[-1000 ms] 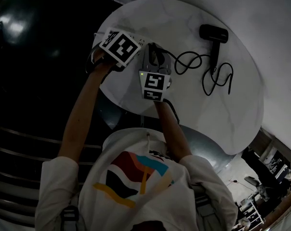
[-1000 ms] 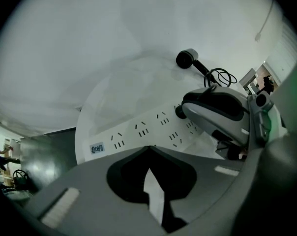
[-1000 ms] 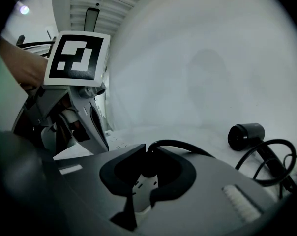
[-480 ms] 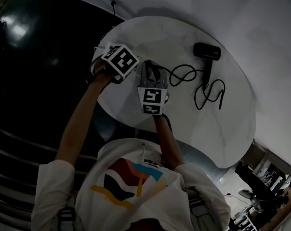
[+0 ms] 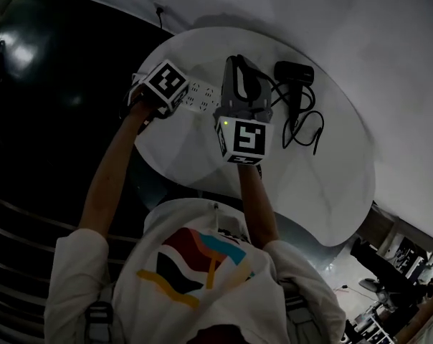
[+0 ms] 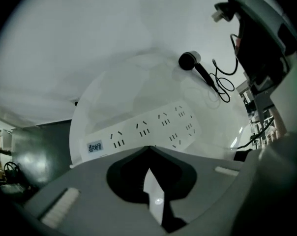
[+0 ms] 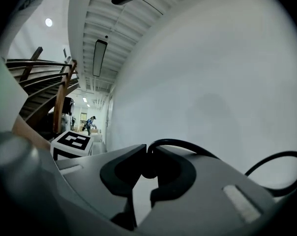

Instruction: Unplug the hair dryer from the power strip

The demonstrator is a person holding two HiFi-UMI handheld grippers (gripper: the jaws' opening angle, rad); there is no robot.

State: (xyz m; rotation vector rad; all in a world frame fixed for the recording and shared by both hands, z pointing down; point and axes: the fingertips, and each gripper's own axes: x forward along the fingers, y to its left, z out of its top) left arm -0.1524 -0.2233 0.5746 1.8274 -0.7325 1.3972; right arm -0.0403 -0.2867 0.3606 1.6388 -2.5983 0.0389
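A white power strip (image 5: 200, 96) (image 6: 143, 129) lies on the round white table (image 5: 324, 185), its sockets bare in the left gripper view. My left gripper (image 5: 166, 92) (image 6: 148, 148) points steeply down at the strip's left end, jaws shut with nothing between them. My right gripper (image 5: 236, 64) (image 7: 147, 154) is raised well above the strip and held level, shut on the black plug of the hair dryer. The cord (image 7: 266, 163) (image 5: 307, 126) loops from its jaws down to the table. The black hair dryer (image 5: 294, 72) (image 6: 190, 61) lies at the far side.
The table's near edge (image 5: 202, 185) borders a dark glossy floor (image 5: 51, 120) on the left. A pale wall rises behind the table. The right gripper view looks past the left gripper's marker cube (image 7: 72, 141) to a staircase and a distant corridor.
My right gripper has risen from the power strip with the plug in its jaws, drawing the cord up off the table. The left gripper has stayed at the strip's end.
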